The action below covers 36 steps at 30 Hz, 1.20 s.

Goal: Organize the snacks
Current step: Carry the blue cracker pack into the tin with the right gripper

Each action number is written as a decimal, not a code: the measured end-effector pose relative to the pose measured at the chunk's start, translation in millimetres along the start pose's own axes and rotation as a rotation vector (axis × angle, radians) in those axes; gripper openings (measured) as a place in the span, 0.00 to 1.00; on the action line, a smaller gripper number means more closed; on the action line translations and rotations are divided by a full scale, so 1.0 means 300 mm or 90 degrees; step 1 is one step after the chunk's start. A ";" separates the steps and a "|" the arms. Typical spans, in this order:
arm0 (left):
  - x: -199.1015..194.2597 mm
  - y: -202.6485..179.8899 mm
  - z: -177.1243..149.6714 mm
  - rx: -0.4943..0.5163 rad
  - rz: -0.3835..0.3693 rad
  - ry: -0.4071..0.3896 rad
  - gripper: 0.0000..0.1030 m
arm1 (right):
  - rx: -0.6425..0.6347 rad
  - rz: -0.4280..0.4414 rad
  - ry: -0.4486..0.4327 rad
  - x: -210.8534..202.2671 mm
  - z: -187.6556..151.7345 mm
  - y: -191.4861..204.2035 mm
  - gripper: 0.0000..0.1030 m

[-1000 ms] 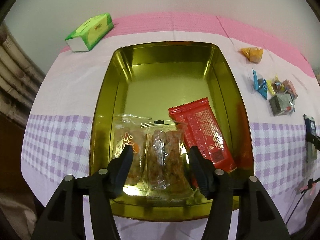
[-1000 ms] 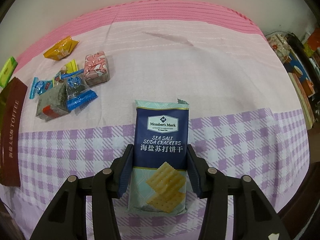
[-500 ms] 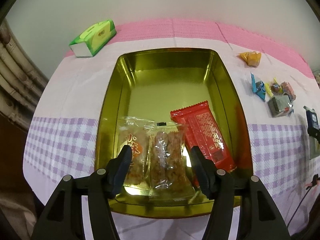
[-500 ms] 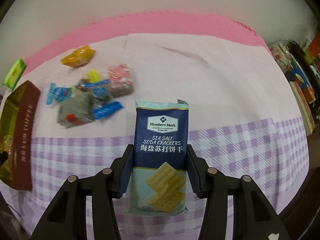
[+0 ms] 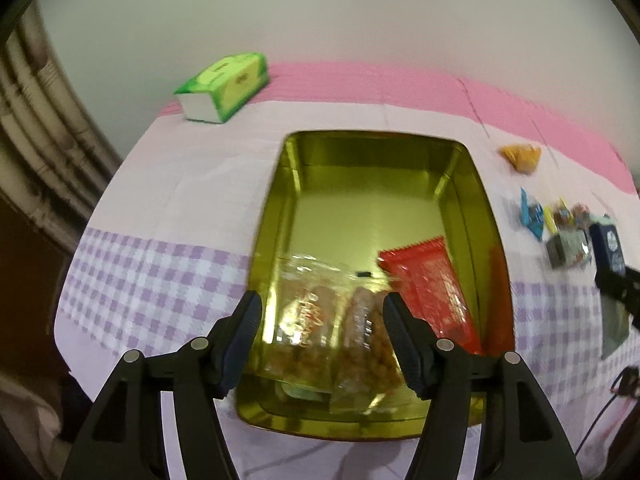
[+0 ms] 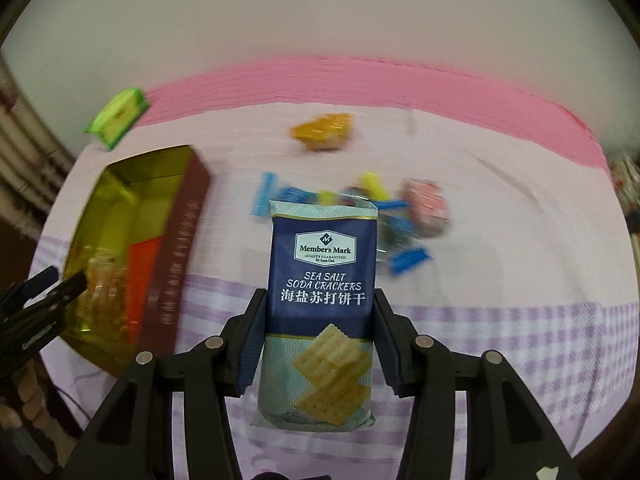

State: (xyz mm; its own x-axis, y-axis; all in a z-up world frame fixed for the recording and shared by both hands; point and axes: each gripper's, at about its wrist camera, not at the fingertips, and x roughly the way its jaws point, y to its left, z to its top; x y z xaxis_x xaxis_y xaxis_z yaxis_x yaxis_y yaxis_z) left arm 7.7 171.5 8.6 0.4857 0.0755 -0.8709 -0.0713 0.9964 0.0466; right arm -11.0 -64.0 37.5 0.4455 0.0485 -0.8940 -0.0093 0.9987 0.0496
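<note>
Right gripper [image 6: 320, 344]: its jaws were clamped on the two long edges of the sea salt soda cracker packet [image 6: 322, 300], label up and packet pointing to 12 o'clock, lifted off the cloth; judged, an edge grip kept the crackers flat for carrying.

Left gripper [image 5: 322, 340]: its jaws were opening and its pads stood clear of the two clear snack bags [image 5: 340, 332] seen between them, so nothing was gripped; the bags lay in the near end of the tin, apparently just set down.

Gold tin [image 5: 490, 216]: an open rectangular box, shiny inside and brown outside, at 9 o'clock from the cracker packet in the right wrist view; the far half of its floor was bare, likely room for more.

Red packet [image 5: 432, 284]: flat in the tin, at 2 o'clock from the clear bags and along the right wall.

Loose sweets [image 6: 400, 216]: a blurred heap of blue, yellow and pink wrappers on the cloth just beyond the crackers, not yet sorted.

Orange packet [image 6: 324, 130]: alone on the cloth farther toward 12 o'clock.

Green tissue pack [image 5: 224, 86]: at the far edge, 11 o'clock from the tin, well apart from the snacks.
</note>
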 end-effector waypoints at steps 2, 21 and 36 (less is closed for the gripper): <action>0.000 0.032 0.009 -0.018 0.007 -0.003 0.62 | -0.019 0.015 -0.001 0.000 0.014 0.068 0.45; 0.023 0.276 0.015 -0.129 0.089 -0.003 0.62 | -0.122 0.086 0.024 0.106 0.048 0.464 0.45; 0.037 0.322 0.008 -0.158 0.086 0.015 0.62 | -0.134 0.069 0.055 0.205 0.033 0.531 0.45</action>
State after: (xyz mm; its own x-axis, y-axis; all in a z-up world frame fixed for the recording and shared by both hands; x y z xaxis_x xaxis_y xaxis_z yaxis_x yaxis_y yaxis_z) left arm 8.4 268.8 4.6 0.4376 0.2037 -0.8758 -0.3473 0.9367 0.0443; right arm 23.8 97.9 -5.2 0.3531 0.1470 -0.9239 -0.2432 0.9681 0.0611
